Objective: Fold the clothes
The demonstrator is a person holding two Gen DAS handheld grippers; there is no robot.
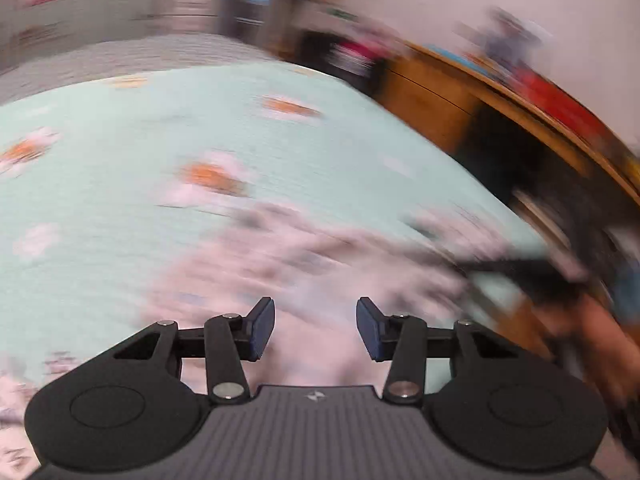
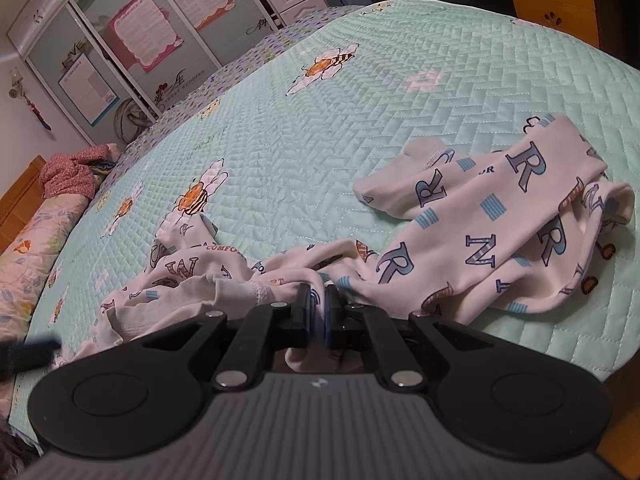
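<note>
1. My right tongs (image 2: pixel 319 312) are clamped on a fold of the white garment (image 2: pixel 480 240), its fabric printed with blue and brown letters.
2. The garment lies crumpled across the pale green quilted bed (image 2: pixel 360 100), one part spread to the right, another bunched to the left of the tongs.
3. My left tongs (image 1: pixel 316 328) are spread wide with nothing between the pads, hovering over the same garment (image 1: pixel 320 272); that view is heavily blurred.
4. Bee and flower designs dot the bed cover.
5. A red cloth (image 2: pixel 72 172) sits at the bed's far left edge, and a wardrobe (image 2: pixel 120 40) with pink posters stands behind.
</note>
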